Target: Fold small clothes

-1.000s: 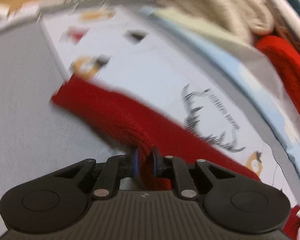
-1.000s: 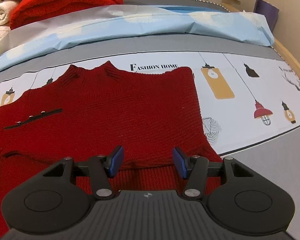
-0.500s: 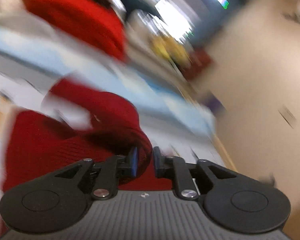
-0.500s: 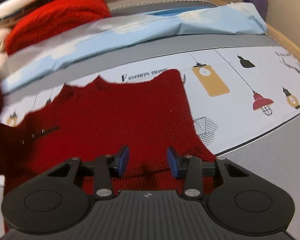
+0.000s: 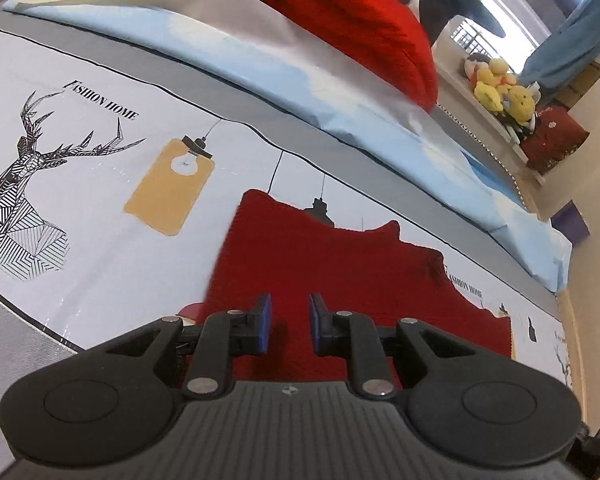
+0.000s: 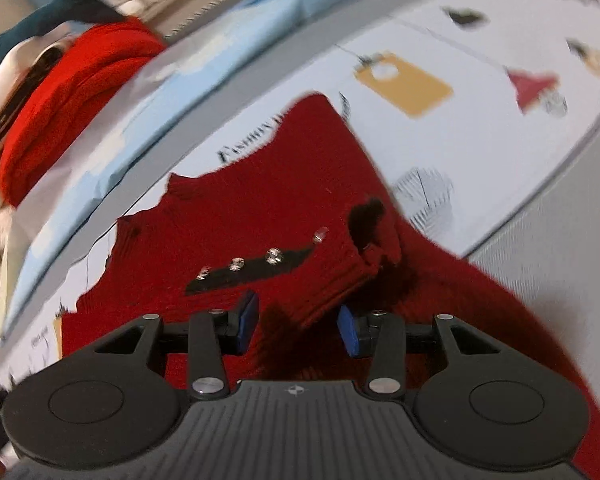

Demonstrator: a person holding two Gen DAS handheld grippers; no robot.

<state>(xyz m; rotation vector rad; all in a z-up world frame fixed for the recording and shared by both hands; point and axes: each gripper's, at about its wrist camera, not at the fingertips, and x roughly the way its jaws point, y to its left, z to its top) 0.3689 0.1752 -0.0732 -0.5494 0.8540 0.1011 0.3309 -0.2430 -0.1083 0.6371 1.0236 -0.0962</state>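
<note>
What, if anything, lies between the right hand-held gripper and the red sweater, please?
Nothing visible does. The right hand-held gripper hangs directly over the red sweater, its jaws opening and empty, with only knit below them. The red pile sits well behind.

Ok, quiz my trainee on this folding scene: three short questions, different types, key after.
1. True or false: the dark red sweater lies on a bare wooden table.
2. What sits along the sweater's black strip? A) a zip B) shiny studs C) a ribbon
3. Fill in: the words printed above the deer read "Fashion ____".

Key: 1 false, it lies on a printed cloth; 2 B; 3 home.
</note>
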